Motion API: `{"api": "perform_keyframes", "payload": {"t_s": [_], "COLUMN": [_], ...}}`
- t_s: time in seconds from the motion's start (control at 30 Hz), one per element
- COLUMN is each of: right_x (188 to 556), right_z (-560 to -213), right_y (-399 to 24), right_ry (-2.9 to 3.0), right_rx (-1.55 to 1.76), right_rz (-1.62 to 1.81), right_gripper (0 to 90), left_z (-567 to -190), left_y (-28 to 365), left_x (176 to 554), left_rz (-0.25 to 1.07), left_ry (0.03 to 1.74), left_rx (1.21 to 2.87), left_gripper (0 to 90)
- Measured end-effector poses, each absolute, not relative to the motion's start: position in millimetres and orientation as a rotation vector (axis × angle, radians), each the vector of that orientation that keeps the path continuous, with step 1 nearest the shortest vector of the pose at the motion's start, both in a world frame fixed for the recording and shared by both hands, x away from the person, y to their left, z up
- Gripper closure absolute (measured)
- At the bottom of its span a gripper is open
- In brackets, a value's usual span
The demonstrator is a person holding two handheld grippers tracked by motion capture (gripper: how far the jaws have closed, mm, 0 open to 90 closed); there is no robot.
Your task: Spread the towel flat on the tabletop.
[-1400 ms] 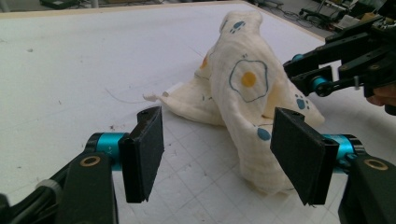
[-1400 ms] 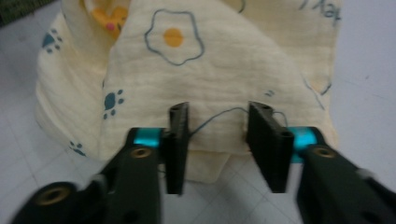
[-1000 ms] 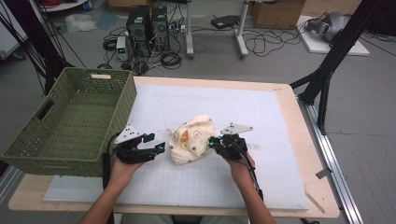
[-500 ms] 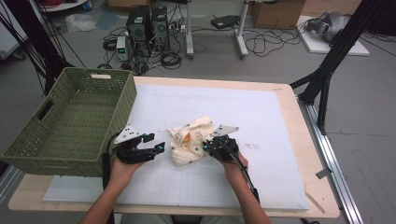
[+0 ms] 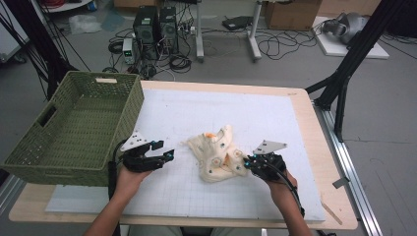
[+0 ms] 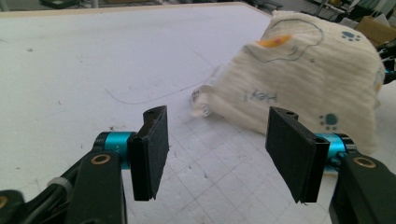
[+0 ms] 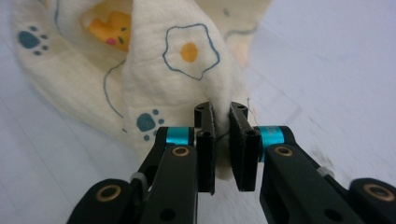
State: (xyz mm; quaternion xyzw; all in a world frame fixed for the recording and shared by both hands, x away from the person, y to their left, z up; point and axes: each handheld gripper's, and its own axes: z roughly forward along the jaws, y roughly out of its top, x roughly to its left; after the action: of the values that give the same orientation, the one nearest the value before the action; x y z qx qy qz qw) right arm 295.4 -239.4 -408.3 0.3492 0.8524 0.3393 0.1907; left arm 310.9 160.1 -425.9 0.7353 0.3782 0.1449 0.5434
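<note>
Cream printed cotton cloth (image 5: 216,157) lies bunched between both tools: right tool (image 7: 222,128) pinches its near edge; left tool (image 6: 215,149), jaws wide, faces its free side.

- The mat (image 5: 196,108) lies bare behind the cloth (image 5: 216,157) and to its right, free for a hand.
- The basket (image 5: 74,128) walls off the table's left side, just beside the left gripper (image 5: 164,156).
- Bare mat separates that gripper's 2 jaws from the cloth.
</note>
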Motion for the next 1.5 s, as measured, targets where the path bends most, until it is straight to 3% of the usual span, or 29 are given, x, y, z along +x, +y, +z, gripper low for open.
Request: {"api": "perform_keyframes", "payload": {"t_s": [0.13, 0.37, 0.47, 0.67, 0.97, 1.03, 1.13, 1.27, 1.37, 1.5], "right_x": [286.1, 279.2, 279.5, 281.1, 281.7, 281.8, 282.2, 283.1, 284.0, 285.4], "right_z": [-414.2, -411.3, -408.2, -410.8, -412.9, -413.9, -415.4, -416.6, -417.6, -416.4], "right_y": [-251.6, -270.8, -276.3, -279.7, -280.9, -281.8, -282.9, -283.4, -282.5, -279.5], "right_ry": [2.399, 2.263, 2.201, 2.176, 2.176, 2.179, 2.185, 2.182, 2.170, 2.169], "right_rx": [1.019, 1.103, 1.147, 1.171, 1.172, 1.176, 1.175, 1.181, 1.182, 1.181], "right_rz": [0.828, 1.036, 1.111, 1.136, 1.146, 1.153, 1.162, 1.173, 1.167, 1.175], "right_gripper": [79.8, 49.8, 43.1, 41.7, 40.8, 40.7, 40.5, 38.7, 35.9, 36.7], "left_z": [-426.5, -426.7, -423.8, -425.8, -437.2, -441.0, -444.0, -435.8, -420.9, -413.6], "left_y": [159.0, 141.0, 130.6, 112.1, 57.5, 53.4, 53.9, 68.1, 101.7, 134.8], "left_x": [311.3, 318.2, 323.9, 340.3, 361.0, 361.2, 358.8, 357.3, 355.2, 348.5], "left_rz": [0.328, 0.256, 0.257, 0.259, 0.272, 0.290, 0.319, 0.342, 0.368, 0.416], "left_ry": [0.896, 0.881, 0.876, 0.920, 0.870, 0.844, 0.788, 0.816, 0.884, 0.935], "left_rx": [1.748, 1.758, 1.770, 1.786, 1.953, 2.009, 2.069, 1.981, 1.844, 1.800], "left_gripper": [40.2, 40.3, 40.3, 40.1, 37.5, 47.1, 82.4, 86.3, 86.4, 86.4]}}
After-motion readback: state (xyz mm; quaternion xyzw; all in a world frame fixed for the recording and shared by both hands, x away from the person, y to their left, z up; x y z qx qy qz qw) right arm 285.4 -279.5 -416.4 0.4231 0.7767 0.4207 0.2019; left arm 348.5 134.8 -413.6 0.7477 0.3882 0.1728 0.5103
